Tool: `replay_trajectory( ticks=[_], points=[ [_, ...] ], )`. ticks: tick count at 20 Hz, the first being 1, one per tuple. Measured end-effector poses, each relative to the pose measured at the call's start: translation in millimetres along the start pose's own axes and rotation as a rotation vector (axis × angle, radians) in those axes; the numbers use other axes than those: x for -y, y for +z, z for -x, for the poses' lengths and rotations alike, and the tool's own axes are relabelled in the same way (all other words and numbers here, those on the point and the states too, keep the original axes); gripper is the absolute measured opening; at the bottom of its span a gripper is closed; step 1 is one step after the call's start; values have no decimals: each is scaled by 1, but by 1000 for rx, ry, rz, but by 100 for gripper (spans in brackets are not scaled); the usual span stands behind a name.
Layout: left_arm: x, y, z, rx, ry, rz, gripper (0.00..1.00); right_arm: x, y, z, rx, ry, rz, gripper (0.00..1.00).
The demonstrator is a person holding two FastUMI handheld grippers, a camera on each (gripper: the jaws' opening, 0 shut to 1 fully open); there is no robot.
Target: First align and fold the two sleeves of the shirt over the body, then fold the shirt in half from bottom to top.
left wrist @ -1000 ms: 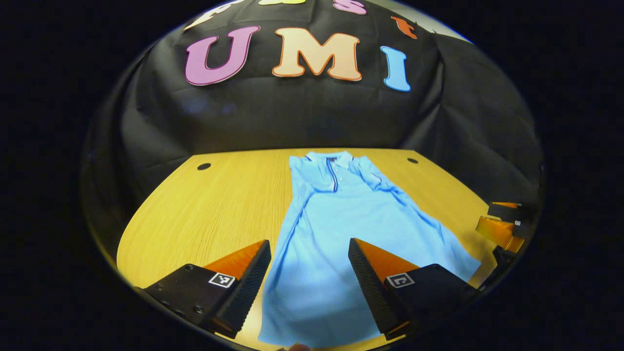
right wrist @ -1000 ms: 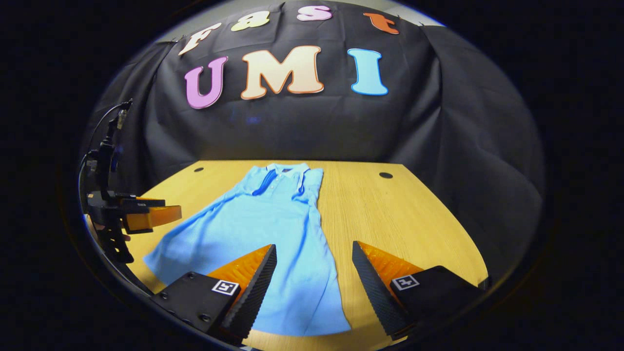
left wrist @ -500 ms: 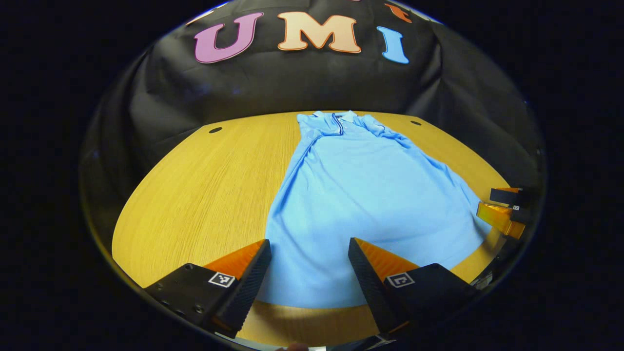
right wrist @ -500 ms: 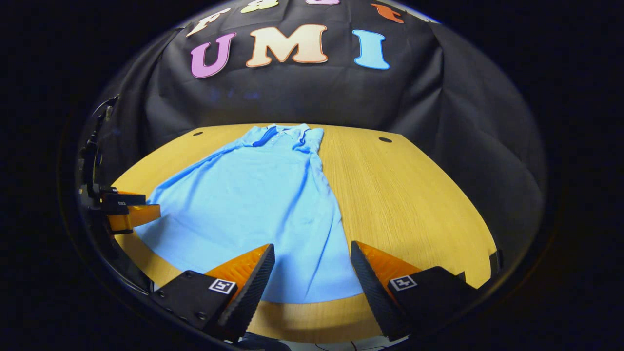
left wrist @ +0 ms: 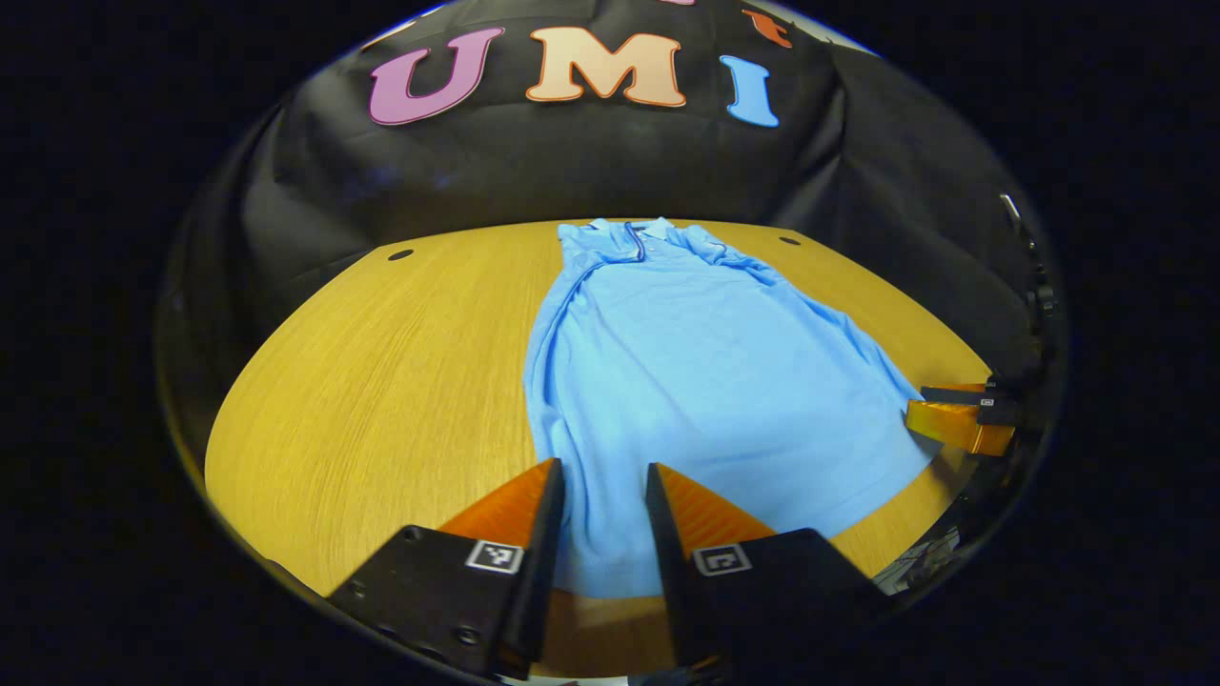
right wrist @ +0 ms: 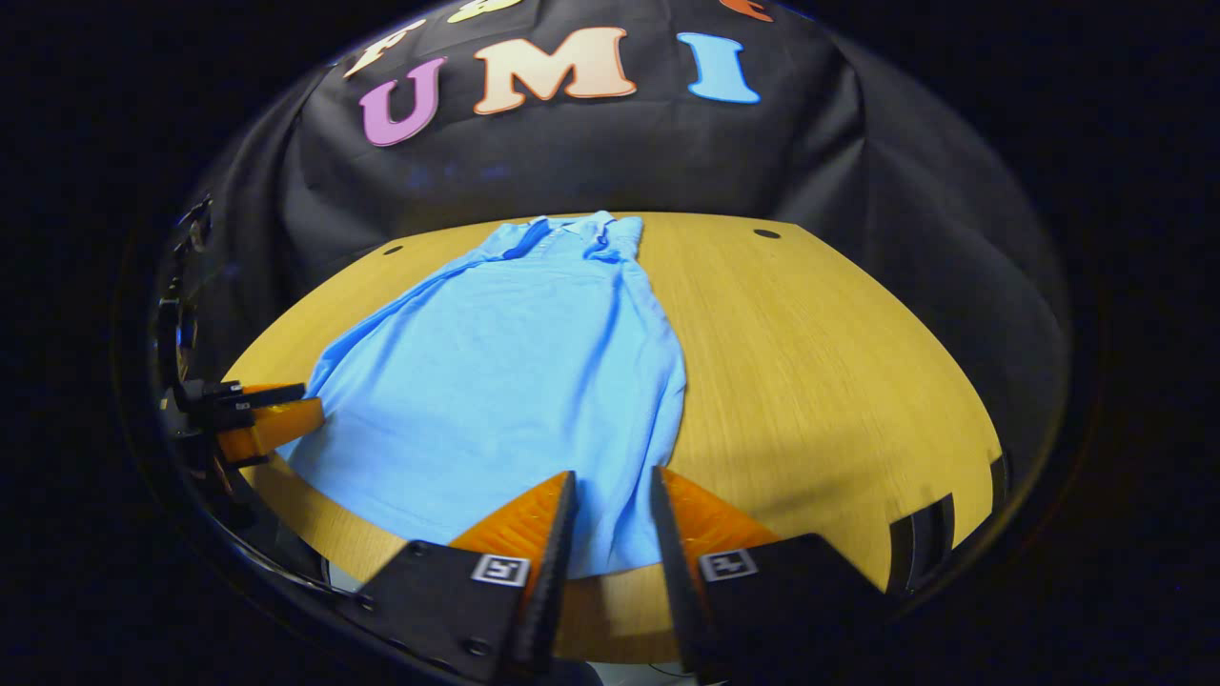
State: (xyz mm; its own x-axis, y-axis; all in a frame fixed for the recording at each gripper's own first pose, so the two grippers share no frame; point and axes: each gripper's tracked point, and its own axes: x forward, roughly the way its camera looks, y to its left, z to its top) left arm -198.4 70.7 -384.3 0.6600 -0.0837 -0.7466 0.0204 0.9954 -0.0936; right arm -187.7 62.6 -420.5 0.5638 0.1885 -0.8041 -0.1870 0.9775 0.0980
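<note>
— Where do the two tools stand?

— The left gripper sits low at the near edge of the light wooden worktop, its fingers drawn in to a narrow gap with the left bottom corner of the light blue polo shirt lying between them. Whether the pads already press the cloth cannot be told. The right gripper mirrors it at the shirt's right bottom corner, fingers equally narrowed around the hem, contact just as unclear.

— And the shirt itself?

— The shirt lies flat and lengthwise down the middle of the worktop, collar toward the far edge by the black cloth wall, hem at the near edge.

— How far along does that put the task?

— The sleeves appear already folded in: no sleeve sticks out past the body, and the sides run as long straight edges from collar to hem. So the first part looks done. What remains is the bottom-to-top fold; the hem has not yet been lifted toward the collar.
</note>
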Motion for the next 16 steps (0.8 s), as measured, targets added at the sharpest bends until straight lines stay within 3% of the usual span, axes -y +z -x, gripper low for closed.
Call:
replay_trajectory(
  ticks=[1,2,3,6,10,16],
  points=[
    [5,-1,-1,1,-24,21,33,-2,0,0,-1,-1,-8,21],
    [6,-2,-2,-5,-25,59,25,-2,0,0,-9,-1,-16,10],
    [7,-1,-2,-11,-30,89,1,-5,0,-2,-23,10,-18,7],
    [7,0,-3,-60,-46,163,0,-4,2,-1,-46,19,-25,3],
    [5,4,-5,-142,-42,180,0,-9,9,1,-95,49,-80,3],
    [3,50,-11,-123,-75,214,0,-15,68,3,-2,91,-104,2]
  ],
)
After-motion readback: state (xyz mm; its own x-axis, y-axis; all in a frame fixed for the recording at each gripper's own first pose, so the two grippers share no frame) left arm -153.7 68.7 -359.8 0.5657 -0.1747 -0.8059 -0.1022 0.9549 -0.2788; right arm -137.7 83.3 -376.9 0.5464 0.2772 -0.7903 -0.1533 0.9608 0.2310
